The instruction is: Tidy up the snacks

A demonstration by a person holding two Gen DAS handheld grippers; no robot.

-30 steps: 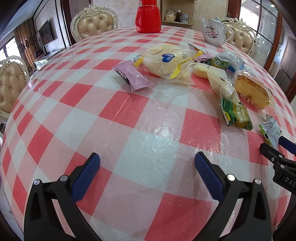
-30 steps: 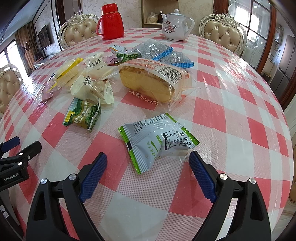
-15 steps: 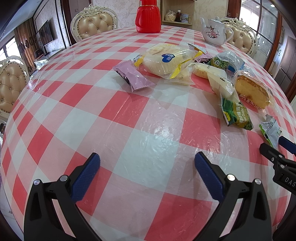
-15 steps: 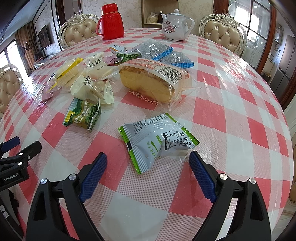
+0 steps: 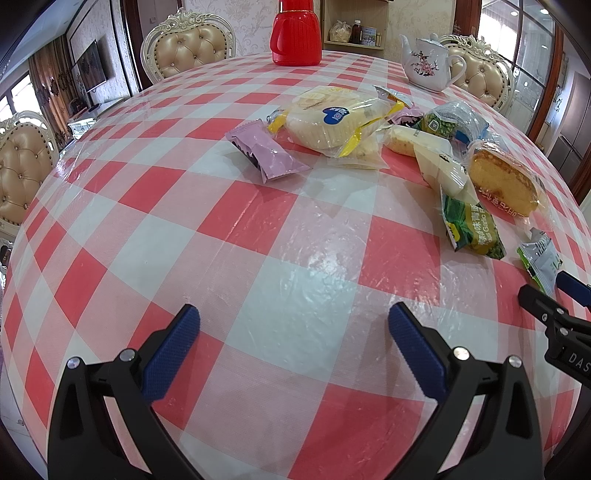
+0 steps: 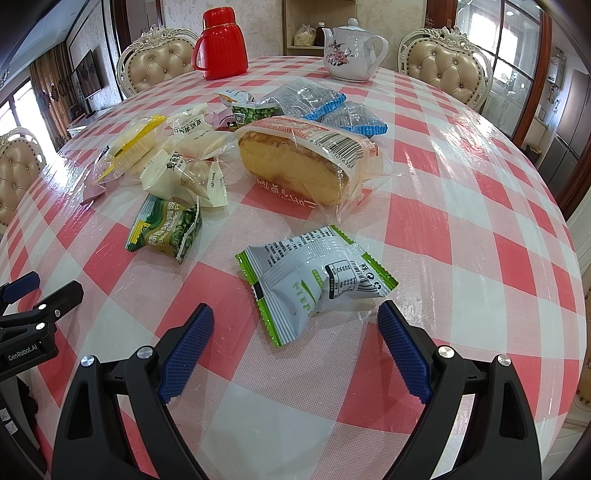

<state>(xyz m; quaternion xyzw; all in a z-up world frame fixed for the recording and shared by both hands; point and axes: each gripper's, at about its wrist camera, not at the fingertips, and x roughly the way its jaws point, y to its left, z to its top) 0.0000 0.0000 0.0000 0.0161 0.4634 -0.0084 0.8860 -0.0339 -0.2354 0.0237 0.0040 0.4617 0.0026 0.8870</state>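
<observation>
White-green snack pkt [image 6: 317, 277] lies crumpled, w/ barcode up, on table [image 6: 461, 206]

From the left wrist we look low and forward along the left claw [image 5: 293, 347] across the checked table [image 5: 207, 258], toward the red flask [image 5: 296, 33] at the far edge, with the nearest snacks well ahead and to our right. From the right wrist we look the same general way along the right claw [image 6: 295, 341], nearer the snacks, with the green-and-white packet [image 6: 314, 280] just ahead of the fingertips. We share the snack pile, the wrapped cake [image 5: 506, 181], the flask and the teapot [image 6: 351, 50], and each view catches the other claw at its edge.
</observation>
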